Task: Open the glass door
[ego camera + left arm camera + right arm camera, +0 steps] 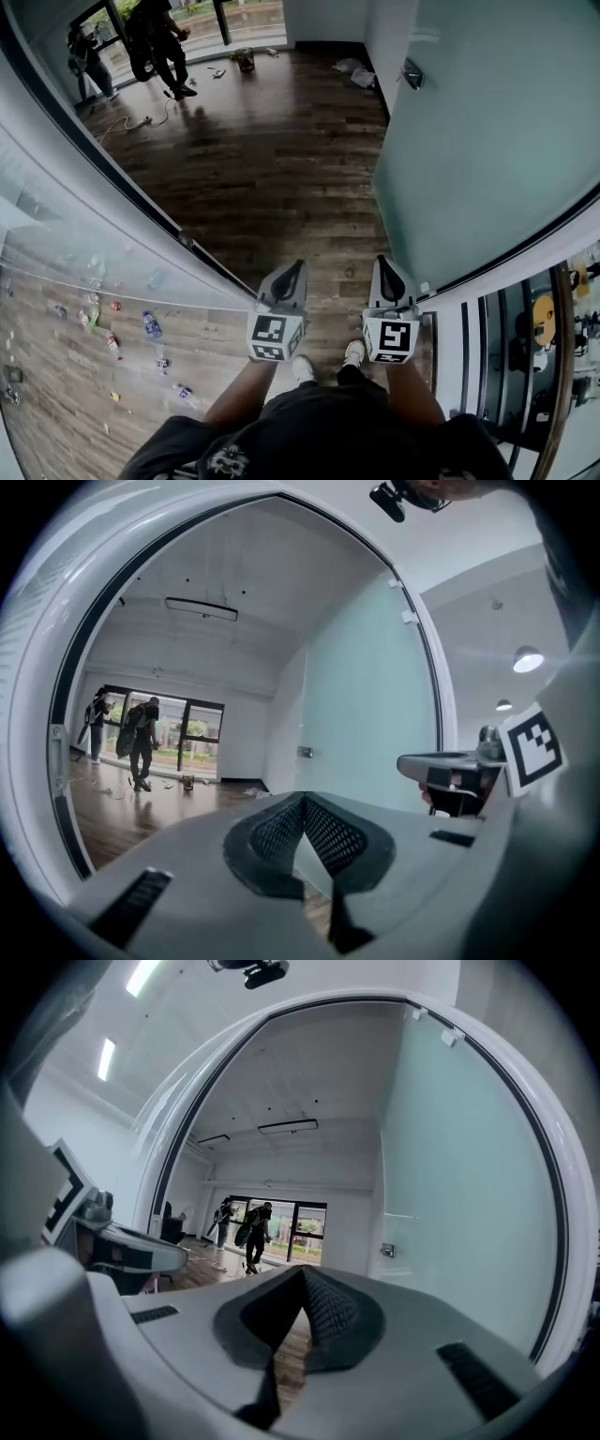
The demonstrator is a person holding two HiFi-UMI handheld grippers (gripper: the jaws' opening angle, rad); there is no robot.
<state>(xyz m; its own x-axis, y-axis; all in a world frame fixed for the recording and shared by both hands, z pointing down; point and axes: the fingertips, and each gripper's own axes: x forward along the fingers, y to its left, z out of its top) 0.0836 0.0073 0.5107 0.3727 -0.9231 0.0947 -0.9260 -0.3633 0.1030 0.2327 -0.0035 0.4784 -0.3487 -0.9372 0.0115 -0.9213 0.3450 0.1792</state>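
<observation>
The left gripper (288,273) and the right gripper (388,272) both have their jaws pressed together on nothing, and both point level through the frame (525,270). The door (487,141) stands just past the frame on its right side and is already swung into the room, so we judge the opening nearly done. To finish well, we keep the right gripper clear of the glass. If more swing is wanted, we push gently with closed jaws near the handle (411,73), far from the frame. The door stands upright, its long axis vertical. Its handle edge points away from the frame into the room, and its face looks across the opening.
</observation>
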